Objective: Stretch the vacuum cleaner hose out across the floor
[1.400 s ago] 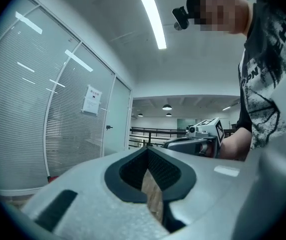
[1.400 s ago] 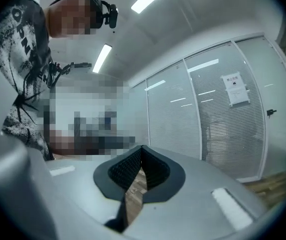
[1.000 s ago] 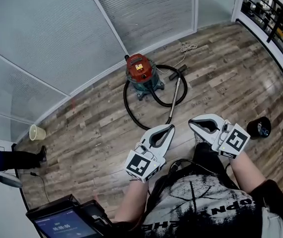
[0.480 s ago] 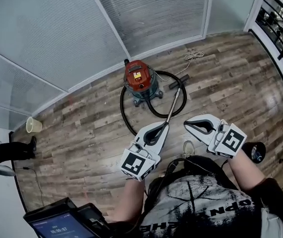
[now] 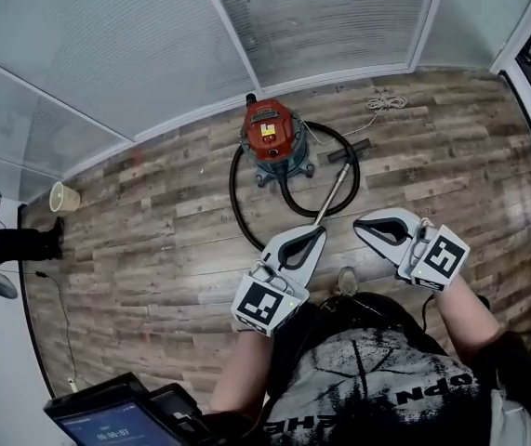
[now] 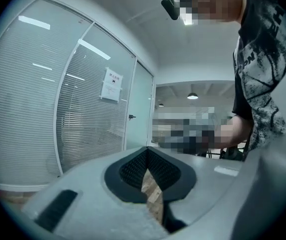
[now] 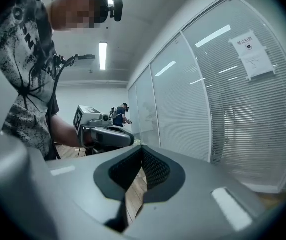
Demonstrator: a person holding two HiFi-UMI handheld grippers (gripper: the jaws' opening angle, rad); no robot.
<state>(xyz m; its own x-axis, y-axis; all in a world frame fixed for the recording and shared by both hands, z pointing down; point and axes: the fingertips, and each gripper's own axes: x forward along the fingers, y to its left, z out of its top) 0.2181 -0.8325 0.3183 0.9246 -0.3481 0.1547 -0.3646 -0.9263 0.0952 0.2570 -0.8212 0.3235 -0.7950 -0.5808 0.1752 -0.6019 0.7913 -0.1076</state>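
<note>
Though the person stands well back from the vacuum cleaner (image 5: 270, 137), both hands are raised toward it. The left tool (image 5: 320, 234) and the right tool (image 5: 358, 225) hang side by side above the wooden floor (image 5: 153, 258), each with its jaws pressed together and nothing between them. The vacuum cleaner, a round tub with a red lid shut on top, sits close to the glass wall (image 5: 107, 54). Its black hose (image 5: 232, 191) lies on the floor in loose loops round the tub. A silver tube (image 5: 335, 193) runs from the loops toward the tools, its far end at a dark floor head (image 5: 351, 150). A pale cord (image 5: 386, 103) lies bunched near the wall. Off to the left a cream bucket (image 5: 63, 197) sits by the wall; what is in it I cannot tell.
</note>
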